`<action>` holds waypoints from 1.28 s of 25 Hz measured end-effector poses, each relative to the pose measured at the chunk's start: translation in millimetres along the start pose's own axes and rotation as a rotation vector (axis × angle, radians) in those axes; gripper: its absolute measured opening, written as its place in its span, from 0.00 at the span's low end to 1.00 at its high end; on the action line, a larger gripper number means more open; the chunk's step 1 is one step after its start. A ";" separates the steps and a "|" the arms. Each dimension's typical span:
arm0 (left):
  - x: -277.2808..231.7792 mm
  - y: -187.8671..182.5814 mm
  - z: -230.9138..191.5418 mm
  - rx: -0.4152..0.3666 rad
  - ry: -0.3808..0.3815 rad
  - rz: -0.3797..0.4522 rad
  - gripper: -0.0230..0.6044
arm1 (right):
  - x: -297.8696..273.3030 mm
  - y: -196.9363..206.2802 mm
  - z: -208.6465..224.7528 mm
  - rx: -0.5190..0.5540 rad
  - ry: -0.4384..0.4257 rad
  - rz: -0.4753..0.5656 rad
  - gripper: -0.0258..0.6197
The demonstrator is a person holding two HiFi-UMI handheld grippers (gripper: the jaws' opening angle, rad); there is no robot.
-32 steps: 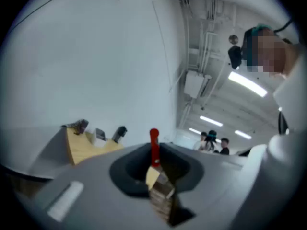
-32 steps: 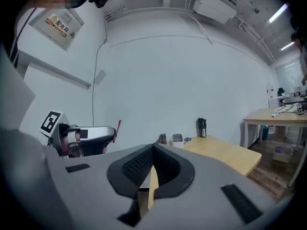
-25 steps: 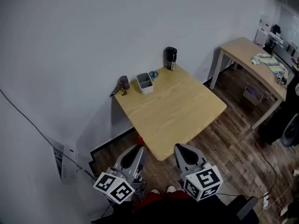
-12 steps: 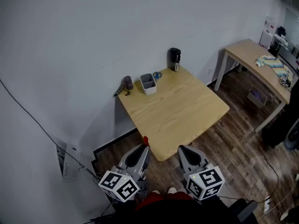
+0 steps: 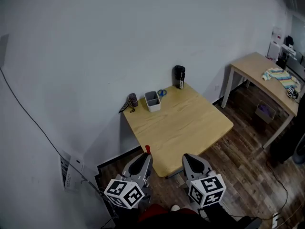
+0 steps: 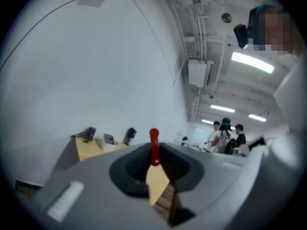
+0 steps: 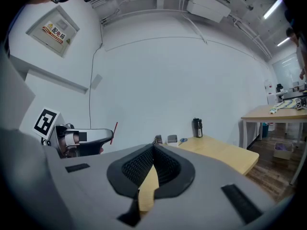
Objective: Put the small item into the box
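Open office or lab workroom, bare white wall (image 5: 95, 42), wood-plank floor (image 5: 248, 161), plain wooden table (image 5: 190, 123), second table (image 5: 257, 66), exposed ceiling pipes (image 6: 192, 13), strip lights (image 6: 253, 63); people (image 6: 225, 137) standing far off

box (image 5: 152, 100) at far edge of table (image 5: 190, 128), bottle (image 5: 179, 77) right of it, scissors (image 5: 162, 93) between, second table (image 5: 257, 70) far right

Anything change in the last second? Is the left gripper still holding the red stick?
No real move: only the head view shifted, so the table sits lower in frame. The left gripper still clamps the red stick, the right gripper stays shut and empty, both short of the table.
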State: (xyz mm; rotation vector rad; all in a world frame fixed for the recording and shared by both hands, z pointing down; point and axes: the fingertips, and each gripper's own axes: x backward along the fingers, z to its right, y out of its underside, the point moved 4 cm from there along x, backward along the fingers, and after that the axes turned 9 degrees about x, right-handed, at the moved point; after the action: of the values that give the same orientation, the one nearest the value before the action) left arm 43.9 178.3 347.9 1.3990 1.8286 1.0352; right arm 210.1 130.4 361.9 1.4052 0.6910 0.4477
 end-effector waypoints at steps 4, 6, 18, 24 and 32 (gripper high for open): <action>-5.0 -3.0 9.0 -0.006 -0.011 0.024 0.12 | 1.8 -3.6 4.8 -0.004 -0.004 0.013 0.05; -7.4 -4.4 11.4 -0.012 -0.021 0.028 0.12 | 1.0 -4.5 5.8 -0.013 -0.008 0.017 0.05; -31.6 -10.9 4.5 -0.033 -0.052 0.032 0.12 | -19.2 -13.3 12.0 -0.026 -0.018 0.036 0.05; -43.5 -16.8 -10.2 -0.060 -0.053 0.021 0.12 | -39.5 -11.9 14.4 -0.038 -0.007 0.026 0.05; -71.2 -34.1 -58.6 -0.046 -0.038 -0.001 0.12 | -92.7 -8.6 13.3 -0.044 0.012 -0.024 0.05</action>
State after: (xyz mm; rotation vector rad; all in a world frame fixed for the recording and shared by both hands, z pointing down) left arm -3.2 92.0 348.9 1.3810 1.7680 1.0366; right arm 150.5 58.0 369.7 1.3529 0.7030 0.4506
